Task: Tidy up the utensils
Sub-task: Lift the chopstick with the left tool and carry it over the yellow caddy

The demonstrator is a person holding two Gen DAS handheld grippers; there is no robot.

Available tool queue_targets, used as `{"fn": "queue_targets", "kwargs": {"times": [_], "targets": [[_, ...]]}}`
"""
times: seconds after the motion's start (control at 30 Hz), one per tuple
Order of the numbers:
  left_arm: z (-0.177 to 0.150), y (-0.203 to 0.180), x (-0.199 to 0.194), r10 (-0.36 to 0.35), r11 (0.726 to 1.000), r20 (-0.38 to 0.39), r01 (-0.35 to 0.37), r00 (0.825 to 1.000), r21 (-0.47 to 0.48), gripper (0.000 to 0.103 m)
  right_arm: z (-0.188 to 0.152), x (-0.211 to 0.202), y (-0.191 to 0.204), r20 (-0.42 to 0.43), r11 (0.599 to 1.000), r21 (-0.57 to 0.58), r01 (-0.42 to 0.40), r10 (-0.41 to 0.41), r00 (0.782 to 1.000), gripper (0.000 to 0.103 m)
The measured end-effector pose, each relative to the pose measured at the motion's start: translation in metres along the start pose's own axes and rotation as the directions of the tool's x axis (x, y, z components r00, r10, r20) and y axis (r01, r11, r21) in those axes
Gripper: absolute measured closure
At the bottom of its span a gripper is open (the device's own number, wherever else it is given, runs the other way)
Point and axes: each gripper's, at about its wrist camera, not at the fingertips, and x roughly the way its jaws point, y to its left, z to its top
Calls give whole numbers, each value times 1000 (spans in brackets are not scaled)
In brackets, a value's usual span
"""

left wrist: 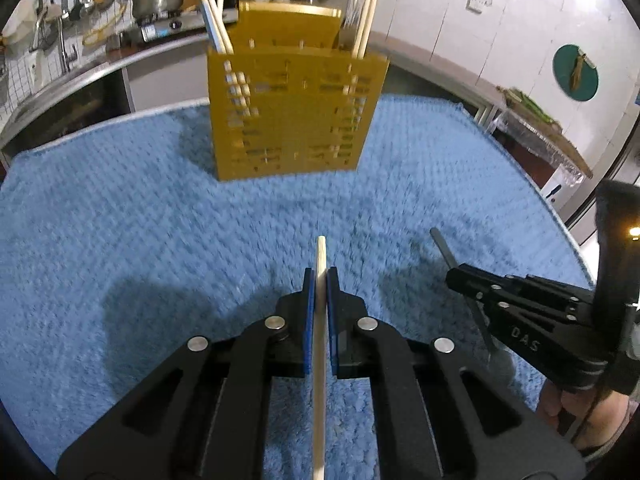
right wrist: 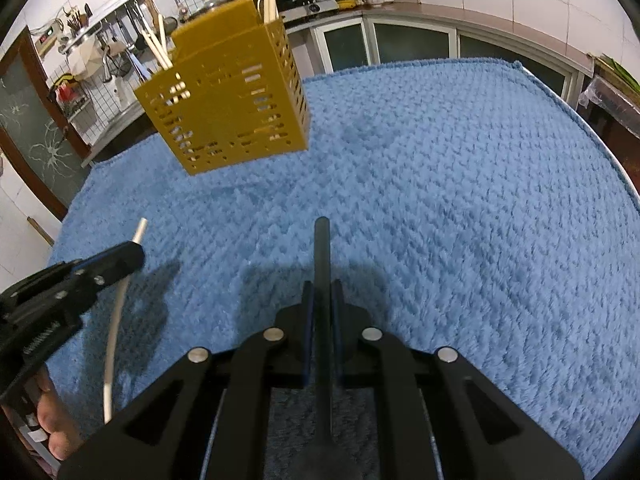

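Blue mat (left wrist: 120, 208) is carrying the yellow slotted holder (left wrist: 292, 120), already taking chopsticks. Left gripper (left wrist: 320, 280) is pinching a pale chopstick (left wrist: 320, 360); right gripper (right wrist: 322, 292) is pinching a dark utensil handle (right wrist: 322, 248). Both are mid-carry, well short of the holder. Next: tip each upright over a compartment, then release. Right gripper's arm is reading "DAS".

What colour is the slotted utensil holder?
Golden yellow utensil holder; it shows best in the left wrist view.
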Motion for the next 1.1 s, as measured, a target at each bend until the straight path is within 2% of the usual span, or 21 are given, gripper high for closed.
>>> {"fn": "queue_targets", "kwargs": {"times": [0.1,0.3,0.47,0.67,1.0,1.1], "targets": [[3,3,-18,-2,1000,58,2,998,-4,99,2,-6,-3,17,1000,18,-25,25,1000,95],[9,9,-40,-6,1000,118,8,993,-15,99,6,-26,2,82,998,7,-55,54,995,95],[12,15,-48,-10,999,140,14,990,-30,99,8,-42,8,146,997,-14,-81,82,986,95],[14,18,-63,8,1000,183,-4,983,-21,99,8,-60,11,228,991,-32,-132,136,964,94],[44,25,-112,33,999,317,-20,948,-42,99,23,-90,18,336,983,-53,-176,183,924,95],[52,26,-121,30,999,339,-18,940,-39,99,30,-92,24,348,986,-71,-152,167,923,96]]}}
